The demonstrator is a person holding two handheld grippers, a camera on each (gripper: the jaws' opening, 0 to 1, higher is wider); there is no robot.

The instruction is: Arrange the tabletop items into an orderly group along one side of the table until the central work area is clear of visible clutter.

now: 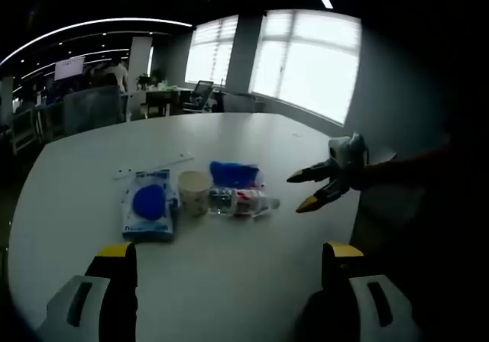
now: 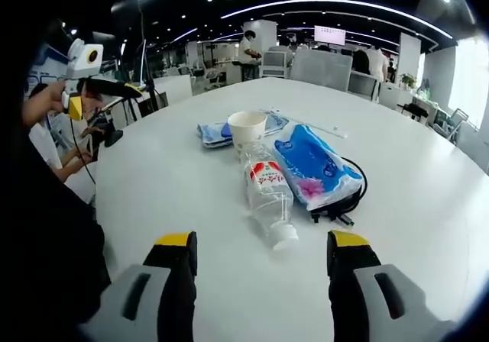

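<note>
On the white round table (image 1: 252, 281) lies a cluster: a blue-and-white flat packet (image 1: 149, 204), a paper cup (image 1: 193, 191) standing upright, a clear plastic bottle (image 1: 243, 201) on its side and a blue soft pack (image 1: 233, 174). My left gripper (image 1: 229, 254) is open, well short of them. My right gripper (image 1: 315, 191) reaches in from the right, open, just beside the bottle's cap end. In the right gripper view the bottle (image 2: 266, 185) points its cap at my open right gripper (image 2: 261, 243). The cup (image 2: 248, 128), blue pack (image 2: 317, 166) and flat packet (image 2: 218, 132) lie beyond. My left gripper (image 2: 107, 100) hangs open at far left.
A black cable (image 2: 353, 198) curls under the blue pack. A thin white stick (image 1: 153, 166) lies behind the flat packet. Bare table (image 2: 168, 182) stretches on all sides of the cluster. Desks, chairs and people stand in the office beyond the far edge.
</note>
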